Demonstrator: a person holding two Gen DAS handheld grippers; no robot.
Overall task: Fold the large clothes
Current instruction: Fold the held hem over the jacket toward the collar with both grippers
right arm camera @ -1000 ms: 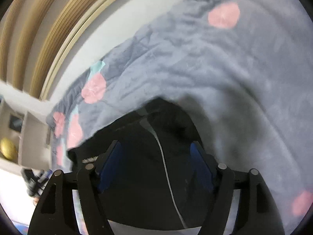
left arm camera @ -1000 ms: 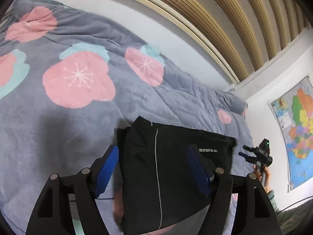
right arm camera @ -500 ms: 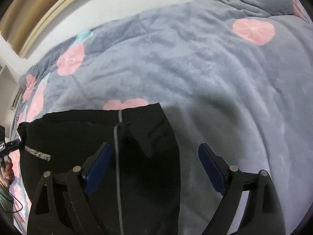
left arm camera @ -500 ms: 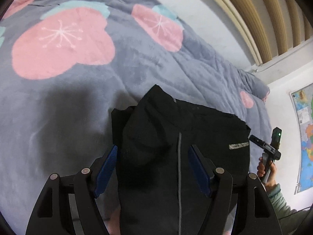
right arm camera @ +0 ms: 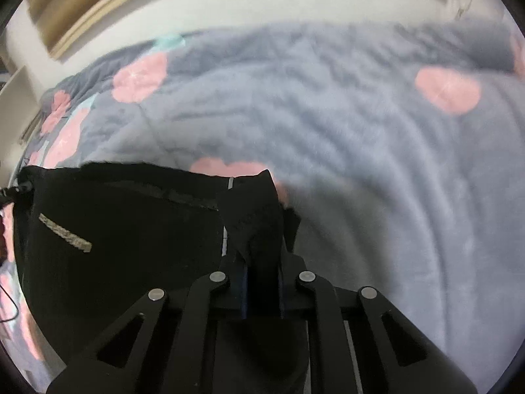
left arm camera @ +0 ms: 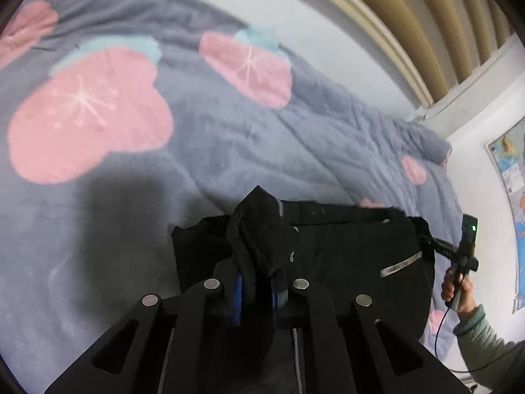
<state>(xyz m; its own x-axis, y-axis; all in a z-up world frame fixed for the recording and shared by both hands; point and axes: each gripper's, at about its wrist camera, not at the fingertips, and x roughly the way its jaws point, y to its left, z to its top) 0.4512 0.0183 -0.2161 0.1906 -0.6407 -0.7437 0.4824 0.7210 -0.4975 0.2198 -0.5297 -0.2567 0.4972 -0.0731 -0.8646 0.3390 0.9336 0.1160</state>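
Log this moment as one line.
left gripper: shut on black garment corner | right gripper: shut on other corner | surface: grey flowered blanket

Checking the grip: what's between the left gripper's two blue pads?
A bunched fold of the black garment, pinched in the left gripper; the left wrist view shows it.

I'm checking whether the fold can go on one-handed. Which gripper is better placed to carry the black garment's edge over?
Neither alone. The left gripper and right gripper are each shut on a corner of the black garment on the blanket. Both are probably needed to carry it evenly.
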